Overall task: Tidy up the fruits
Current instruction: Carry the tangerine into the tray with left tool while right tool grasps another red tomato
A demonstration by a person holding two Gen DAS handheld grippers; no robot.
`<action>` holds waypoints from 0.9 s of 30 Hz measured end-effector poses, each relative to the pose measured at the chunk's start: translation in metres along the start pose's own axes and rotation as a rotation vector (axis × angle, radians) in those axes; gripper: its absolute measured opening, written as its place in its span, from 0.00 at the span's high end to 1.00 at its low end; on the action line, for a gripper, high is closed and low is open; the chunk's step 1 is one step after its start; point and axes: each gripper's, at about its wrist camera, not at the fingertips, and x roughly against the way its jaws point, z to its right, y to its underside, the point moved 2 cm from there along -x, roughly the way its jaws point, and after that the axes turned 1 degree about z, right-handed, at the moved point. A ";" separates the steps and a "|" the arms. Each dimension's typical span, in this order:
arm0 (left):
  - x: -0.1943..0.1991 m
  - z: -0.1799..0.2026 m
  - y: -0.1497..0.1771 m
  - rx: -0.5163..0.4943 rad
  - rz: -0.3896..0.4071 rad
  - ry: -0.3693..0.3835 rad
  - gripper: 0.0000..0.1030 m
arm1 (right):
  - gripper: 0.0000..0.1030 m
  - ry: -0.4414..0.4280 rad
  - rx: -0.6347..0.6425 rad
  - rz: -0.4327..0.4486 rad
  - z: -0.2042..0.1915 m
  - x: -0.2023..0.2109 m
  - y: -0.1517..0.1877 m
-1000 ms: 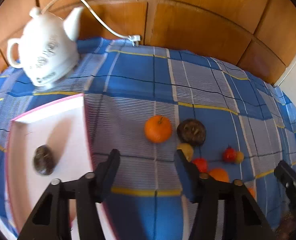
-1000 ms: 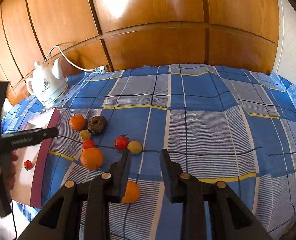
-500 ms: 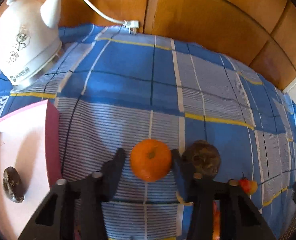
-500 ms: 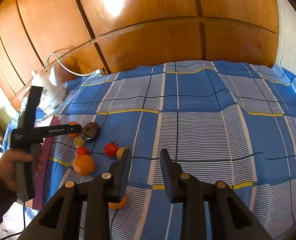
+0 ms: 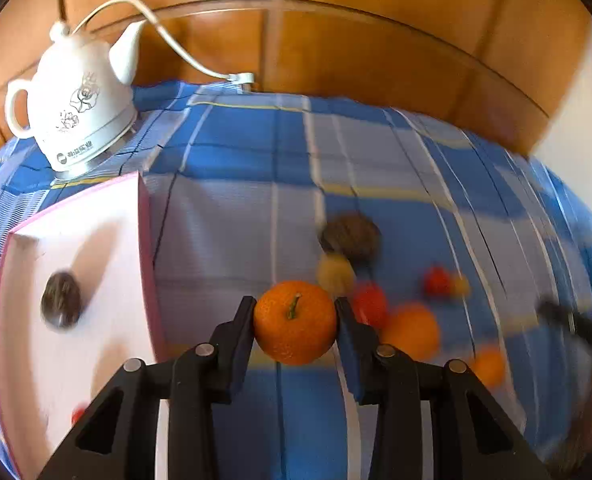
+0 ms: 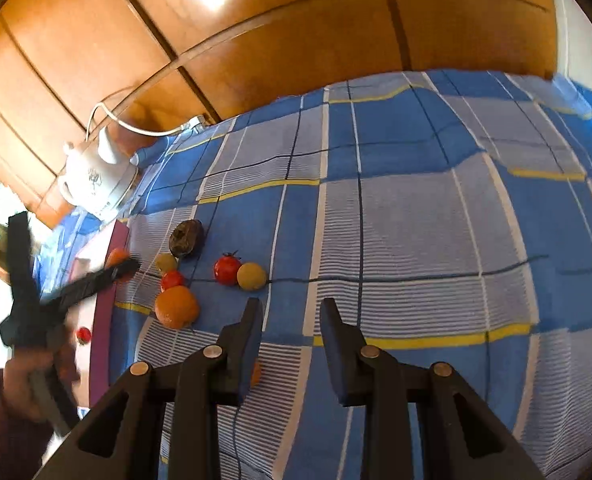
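Observation:
My left gripper (image 5: 295, 307) is shut on an orange tangerine (image 5: 294, 322) and holds it above the blue checked cloth, just right of the white box (image 5: 107, 280). A dark round fruit (image 5: 60, 299) and a small red fruit (image 5: 77, 414) lie in the box. On the cloth lie a dark fruit (image 6: 186, 237), two yellow fruits (image 6: 251, 276), two red tomatoes (image 6: 227, 269), a big orange (image 6: 176, 306) and a small orange (image 6: 255, 373). My right gripper (image 6: 291, 307) is open and empty, above the cloth right of the fruits. The left gripper (image 6: 123, 266) also shows in the right wrist view.
A white electric kettle (image 5: 75, 108) with a white cord (image 5: 183, 56) stands at the back left by the wooden wall panels (image 5: 336, 40). The box has a pink rim (image 5: 145, 248). The blue checked cloth (image 6: 436, 240) stretches to the right.
My left gripper closed on the tangerine, lifted it and pulled back toward the box. The right gripper tilted and stayed open.

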 end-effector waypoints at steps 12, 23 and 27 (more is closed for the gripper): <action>0.004 0.034 0.074 -0.163 0.032 0.031 0.62 | 0.71 0.023 0.038 -0.029 -0.026 -0.001 0.010; 0.001 0.034 0.077 -0.172 0.065 0.034 0.61 | 0.74 0.054 0.290 -0.081 -0.083 -0.050 -0.022; 0.001 0.034 0.078 -0.166 0.072 0.031 0.61 | 0.74 0.081 0.383 -0.133 -0.095 -0.077 -0.025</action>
